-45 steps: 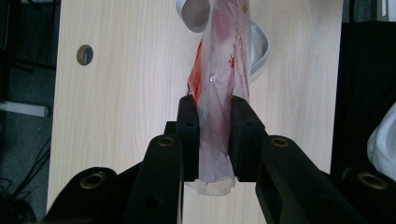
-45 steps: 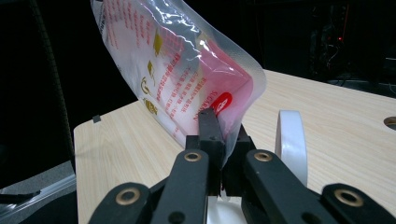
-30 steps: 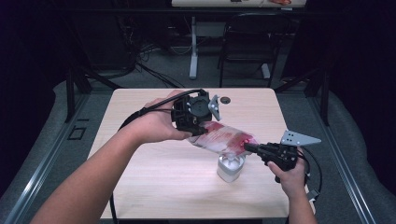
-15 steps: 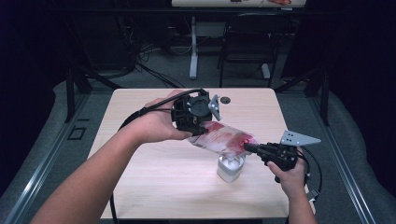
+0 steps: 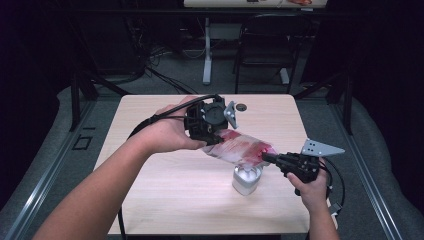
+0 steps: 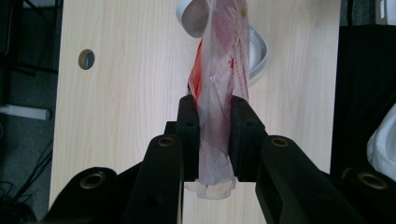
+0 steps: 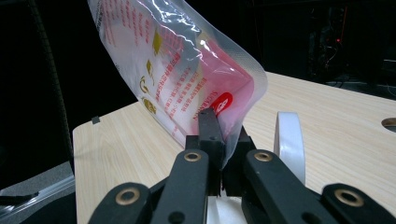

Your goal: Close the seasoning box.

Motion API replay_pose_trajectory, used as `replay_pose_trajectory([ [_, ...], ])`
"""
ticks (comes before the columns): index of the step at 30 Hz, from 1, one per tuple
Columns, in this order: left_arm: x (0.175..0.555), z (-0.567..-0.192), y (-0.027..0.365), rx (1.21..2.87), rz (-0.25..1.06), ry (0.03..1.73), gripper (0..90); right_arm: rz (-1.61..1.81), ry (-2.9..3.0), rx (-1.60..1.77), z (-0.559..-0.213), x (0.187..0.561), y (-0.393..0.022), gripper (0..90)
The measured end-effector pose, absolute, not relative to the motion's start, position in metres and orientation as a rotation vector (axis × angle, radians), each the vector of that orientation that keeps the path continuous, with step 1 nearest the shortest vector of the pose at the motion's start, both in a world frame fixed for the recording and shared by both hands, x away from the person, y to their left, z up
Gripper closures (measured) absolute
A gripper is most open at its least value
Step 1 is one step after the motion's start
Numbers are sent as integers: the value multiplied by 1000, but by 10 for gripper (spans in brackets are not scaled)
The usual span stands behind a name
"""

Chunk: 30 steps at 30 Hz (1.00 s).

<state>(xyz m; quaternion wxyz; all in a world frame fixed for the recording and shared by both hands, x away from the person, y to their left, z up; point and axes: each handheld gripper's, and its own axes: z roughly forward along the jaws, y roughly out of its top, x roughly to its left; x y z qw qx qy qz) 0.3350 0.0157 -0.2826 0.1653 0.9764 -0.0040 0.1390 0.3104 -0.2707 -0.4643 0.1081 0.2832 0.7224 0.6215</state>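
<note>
Pale wood tabletop point(image 5: 165, 200) under you, dark room behind, and the red-and-clear plastic pouch point(image 5: 240, 149) was slung in the air between your two grippers, tilted down toward your right, its low end hanging just over the small white cup point(image 5: 246, 179).

Your left gripper point(image 5: 212, 141) was clamped across the pouch's upper end; in the left gripper view the jaws squeezed the bunched film, a crumpled tail poking out behind them. Your right gripper point(image 5: 266, 158) was closed almost flat on the pouch's low corner, nipping a thin edge of the film by the red mark.

That thin edge was your weak spot, I'd say. A tug along the pouch and the slick film could have slid out of the right jaws, leaving the bag swinging from the left grip alone. It could then have clipped the cup and tipped it, light as it looked.

If you meant to tear or pour, a crooked pull risked sending contents past the cup's rim onto the table. Whether the pouch was already open, I couldn't tell.
</note>
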Motion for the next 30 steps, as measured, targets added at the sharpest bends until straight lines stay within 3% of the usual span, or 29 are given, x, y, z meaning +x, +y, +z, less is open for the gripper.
replay_pose_trajectory([
  [30, 335, -281, 17, 2776, 405, -18, 768, 1822, 2114, 837, -464, 313, -267, 893],
])
